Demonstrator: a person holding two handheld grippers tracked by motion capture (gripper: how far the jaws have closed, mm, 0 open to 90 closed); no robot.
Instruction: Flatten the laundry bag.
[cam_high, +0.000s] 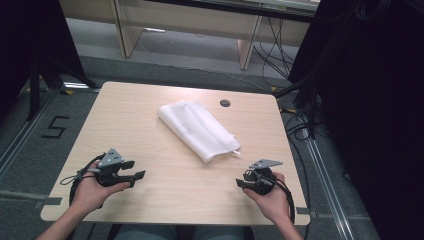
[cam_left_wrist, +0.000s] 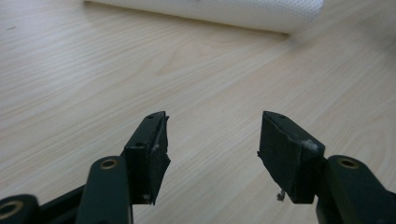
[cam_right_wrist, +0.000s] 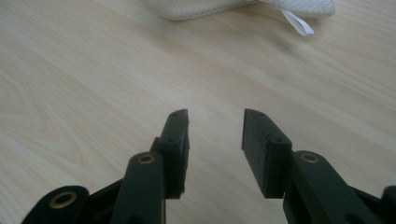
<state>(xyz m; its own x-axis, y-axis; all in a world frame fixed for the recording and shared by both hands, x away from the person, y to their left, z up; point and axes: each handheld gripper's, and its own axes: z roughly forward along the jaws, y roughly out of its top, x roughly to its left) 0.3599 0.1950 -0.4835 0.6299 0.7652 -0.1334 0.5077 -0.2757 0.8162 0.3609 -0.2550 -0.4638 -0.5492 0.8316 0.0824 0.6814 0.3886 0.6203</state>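
A folded white cloth lies diagonally near the middle of the wooden table, with a small white tag at its near right end. My left gripper rests low near the front left, open and empty, pointing right. In the left gripper view the cloth shows far ahead of the open left gripper. My right gripper sits near the front right, open with nothing between its jaws. Beyond the right gripper in its own view lie the cloth's edge and the tag.
A dark round grommet sits in the table near its far edge. Black stands and cables crowd the floor to the right and left. A light wooden desk frame stands beyond the table.
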